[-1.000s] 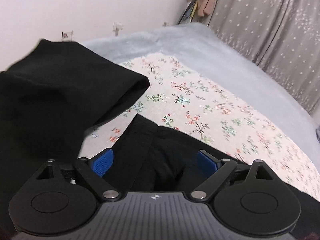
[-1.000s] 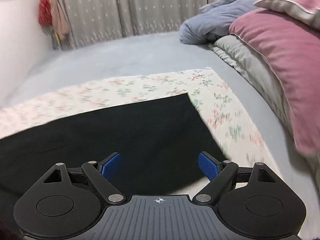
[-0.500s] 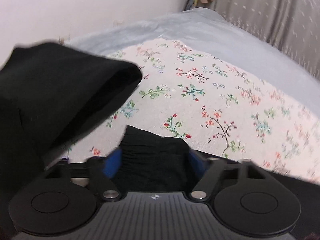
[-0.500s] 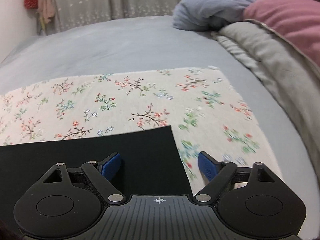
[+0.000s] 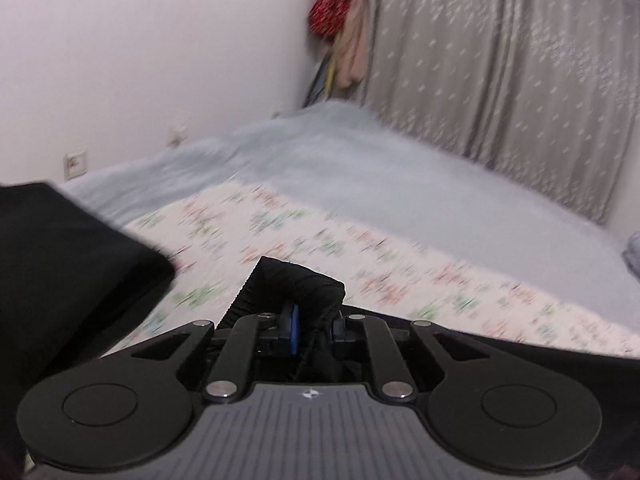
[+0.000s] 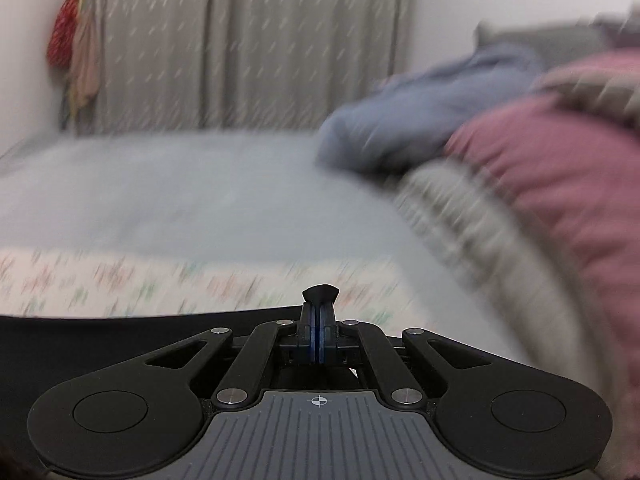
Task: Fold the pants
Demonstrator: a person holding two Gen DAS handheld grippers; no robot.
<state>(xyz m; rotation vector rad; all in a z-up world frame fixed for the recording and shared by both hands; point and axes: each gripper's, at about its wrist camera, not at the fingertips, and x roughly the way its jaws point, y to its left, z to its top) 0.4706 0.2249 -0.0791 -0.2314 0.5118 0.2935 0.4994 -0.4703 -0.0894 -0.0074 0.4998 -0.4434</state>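
left tool [image 5: 312, 330] | right tool [image 6: 319, 338] | both just clamped pants [image 5: 292, 284]

left gripper [image 5: 311, 330] clamped down tight, its jaws just closed with black cloth bunched between the blue pads. right gripper [image 6: 319, 336] too, jaws just snapped together, pads pressed flat with a small nub of dark fabric pinched at the tips.

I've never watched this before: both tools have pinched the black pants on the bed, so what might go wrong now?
The right tool holds only a small tip of the pants, so the cloth may slip out. The left tool grips a thick bunch, which could fold unevenly. Dragging might also shift the floral sheet.
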